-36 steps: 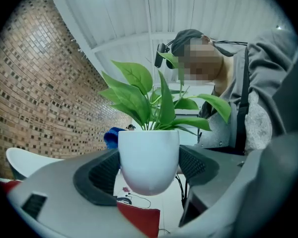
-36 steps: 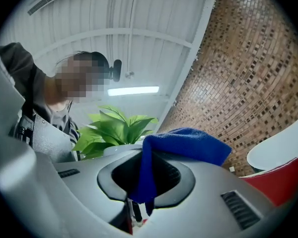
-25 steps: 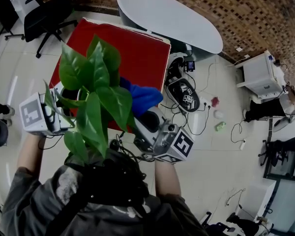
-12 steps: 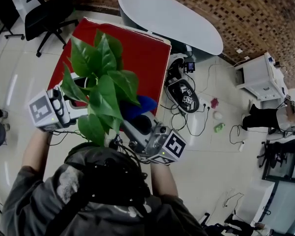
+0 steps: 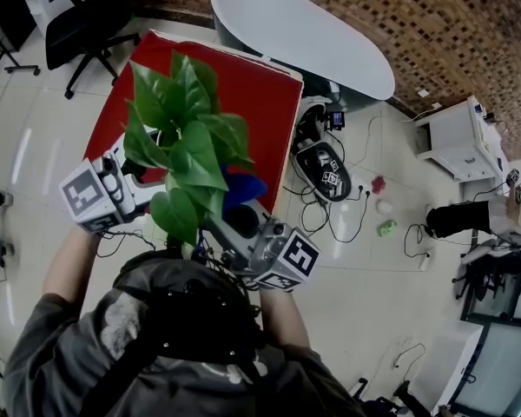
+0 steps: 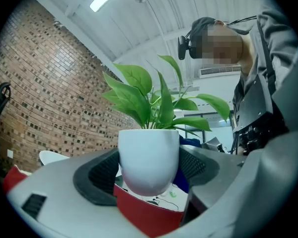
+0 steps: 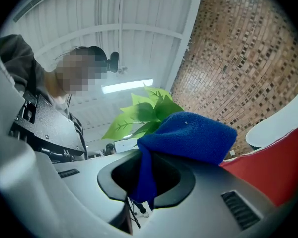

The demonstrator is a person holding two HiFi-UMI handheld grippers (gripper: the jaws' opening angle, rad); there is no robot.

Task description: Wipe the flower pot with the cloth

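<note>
- Left gripper (image 6: 149, 176) fingers clamp the white flower pot (image 6: 149, 155): hold it steady.
- Right gripper (image 7: 146, 178) fingers pinch the blue cloth (image 7: 188, 135): rub its fold round the pot.

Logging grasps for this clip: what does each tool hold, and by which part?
The left tool clamps the white flower pot by its opposite sides. The right tool pinches the blue cloth by one end, the rest bunched above.
</note>
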